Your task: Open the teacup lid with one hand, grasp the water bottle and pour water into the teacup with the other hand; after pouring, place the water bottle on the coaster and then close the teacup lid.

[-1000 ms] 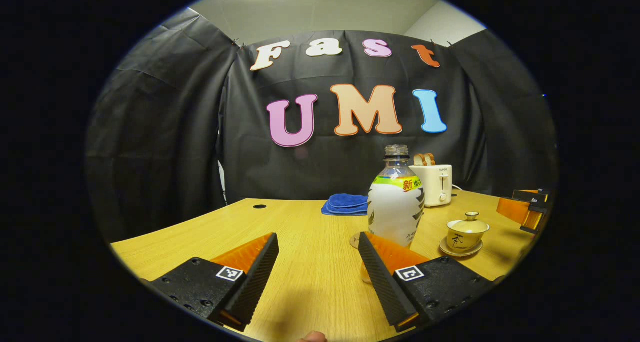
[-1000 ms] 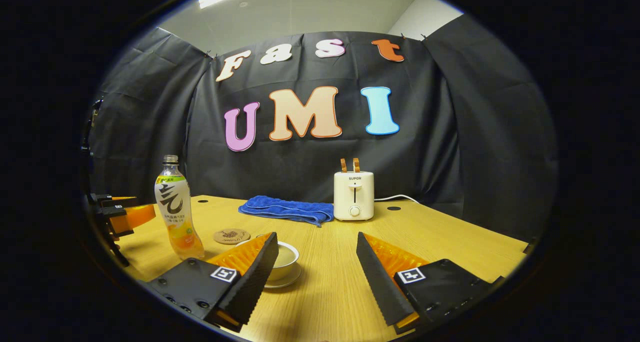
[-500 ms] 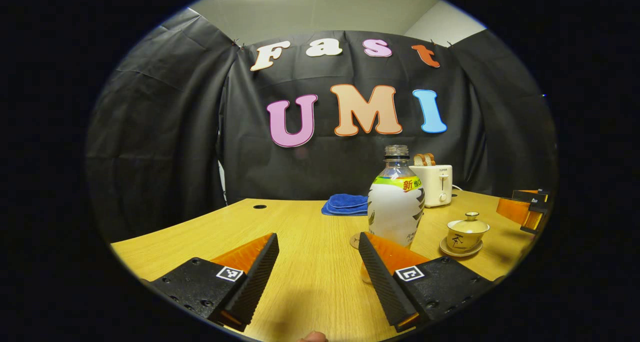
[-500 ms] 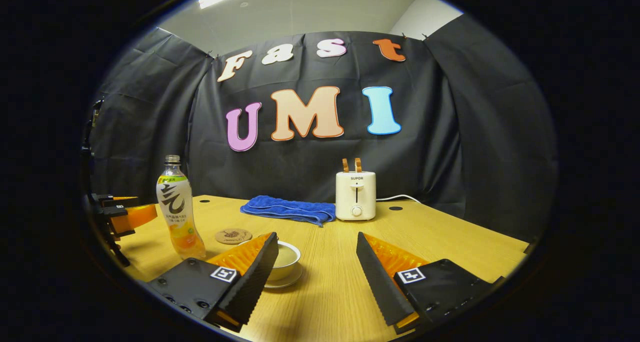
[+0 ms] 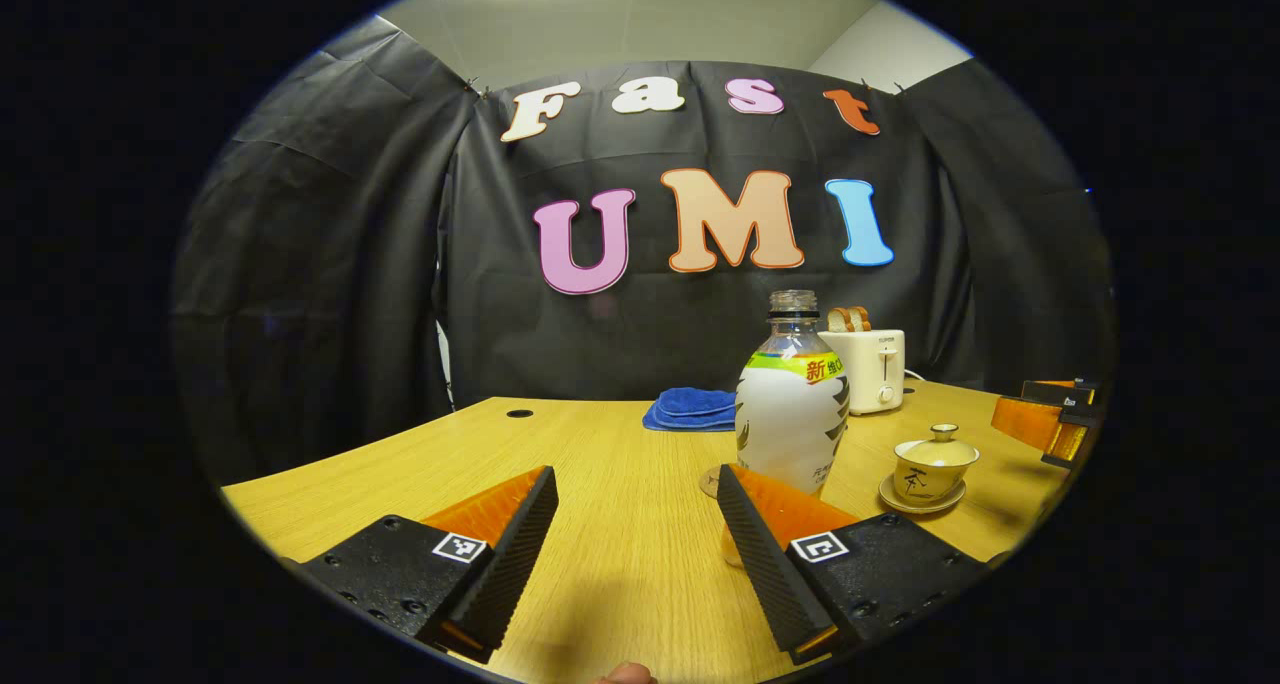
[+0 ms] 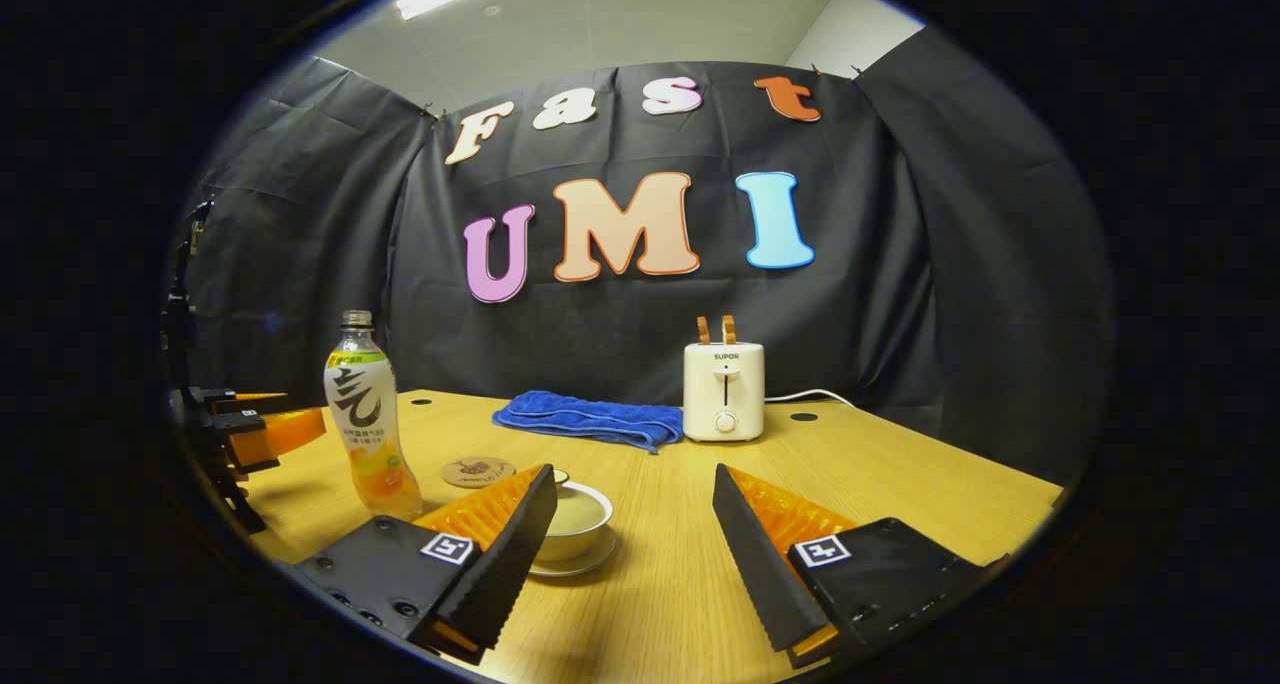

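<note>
A clear water bottle [image 5: 790, 419] with a white and green label stands upright on the wooden table [image 5: 600, 444], just beyond my left gripper's right finger. My left gripper [image 5: 635, 476] is open with nothing in it. Right of the bottle sits the pale teacup [image 5: 933, 464] on its saucer, lid on. A round coaster [image 5: 710, 482] peeks out behind the bottle. In the right gripper view my right gripper [image 6: 632, 474] is open, and the teacup [image 6: 580, 516] lies partly behind its left finger. The bottle [image 6: 366, 419] and coaster [image 6: 478, 471] stand to the left, and the left gripper [image 6: 270, 429] is at the far left.
A white toaster [image 6: 724, 391] with two slices in it stands at the back of the table, its cord trailing right. A folded blue cloth [image 6: 585, 419] lies to the left of the toaster. The right gripper [image 5: 1050, 426] shows at the far right of the left gripper view.
The scene in the right gripper view has slid a little to the right, so that gripper has shifted slightly. The left gripper, bottle and teacup have stayed put.
</note>
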Motion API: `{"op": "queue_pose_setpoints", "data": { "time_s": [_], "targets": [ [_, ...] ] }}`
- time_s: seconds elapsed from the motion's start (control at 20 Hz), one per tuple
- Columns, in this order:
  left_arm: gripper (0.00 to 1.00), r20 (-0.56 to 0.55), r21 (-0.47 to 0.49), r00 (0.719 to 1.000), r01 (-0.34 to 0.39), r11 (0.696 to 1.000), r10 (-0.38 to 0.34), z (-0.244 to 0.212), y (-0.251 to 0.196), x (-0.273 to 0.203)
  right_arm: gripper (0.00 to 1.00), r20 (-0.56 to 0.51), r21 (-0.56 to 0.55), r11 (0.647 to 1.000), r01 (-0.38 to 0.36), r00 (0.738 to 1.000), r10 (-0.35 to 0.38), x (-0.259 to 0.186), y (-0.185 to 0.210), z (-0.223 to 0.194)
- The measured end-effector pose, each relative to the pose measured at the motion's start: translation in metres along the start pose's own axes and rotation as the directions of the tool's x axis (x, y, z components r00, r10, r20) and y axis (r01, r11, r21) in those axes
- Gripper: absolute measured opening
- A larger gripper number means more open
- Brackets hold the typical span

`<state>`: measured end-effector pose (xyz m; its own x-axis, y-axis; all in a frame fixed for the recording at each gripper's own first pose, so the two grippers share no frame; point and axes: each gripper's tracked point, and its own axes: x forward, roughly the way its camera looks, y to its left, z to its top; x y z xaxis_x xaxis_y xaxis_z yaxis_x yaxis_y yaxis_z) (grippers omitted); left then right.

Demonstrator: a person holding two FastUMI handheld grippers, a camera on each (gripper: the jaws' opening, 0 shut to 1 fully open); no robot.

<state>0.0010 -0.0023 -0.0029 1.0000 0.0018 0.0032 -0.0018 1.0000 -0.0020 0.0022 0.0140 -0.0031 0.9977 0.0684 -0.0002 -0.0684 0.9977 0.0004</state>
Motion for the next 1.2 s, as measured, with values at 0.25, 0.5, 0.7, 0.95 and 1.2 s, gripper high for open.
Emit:
{"op": "queue_pose_setpoints", "data": {
  "time_s": [0.25, 0.5, 0.7, 0.95, 1.2],
  "targets": [
    [0.94, -0.001, 0.000, 1.000, 0.000, 1.000, 0.000, 0.000, -0.001, 0.001, 0.99, -0.054, -0.012, 0.999, -0.034, 0.998, 0.033, 0.011, 0.008, -0.006],
    [0.94, -0.002, -0.002, 1.000, 0.000, 1.000, 0.000, -0.001, -0.001, 0.001, 0.96, -0.061, -0.012, 0.996, -0.085, 0.995, 0.084, 0.023, 0.027, 0.000],
    [0.94, -0.001, -0.004, 1.000, 0.000, 1.000, 0.000, -0.001, -0.001, 0.001, 0.96, -0.086, -0.016, 0.993, -0.121, 0.989, 0.119, 0.033, 0.043, -0.003],
    [0.94, -0.001, -0.004, 1.000, 0.000, 1.000, 0.000, -0.001, -0.001, 0.000, 0.94, -0.118, -0.030, 0.986, -0.162, 0.980, 0.158, 0.043, 0.061, -0.010],
    [0.94, -0.001, -0.003, 1.000, 0.000, 1.000, 0.000, -0.001, -0.001, 0.000, 0.75, -0.172, -0.050, 0.985, -0.168, 0.972, 0.157, 0.055, 0.064, -0.028]
  ]
}}
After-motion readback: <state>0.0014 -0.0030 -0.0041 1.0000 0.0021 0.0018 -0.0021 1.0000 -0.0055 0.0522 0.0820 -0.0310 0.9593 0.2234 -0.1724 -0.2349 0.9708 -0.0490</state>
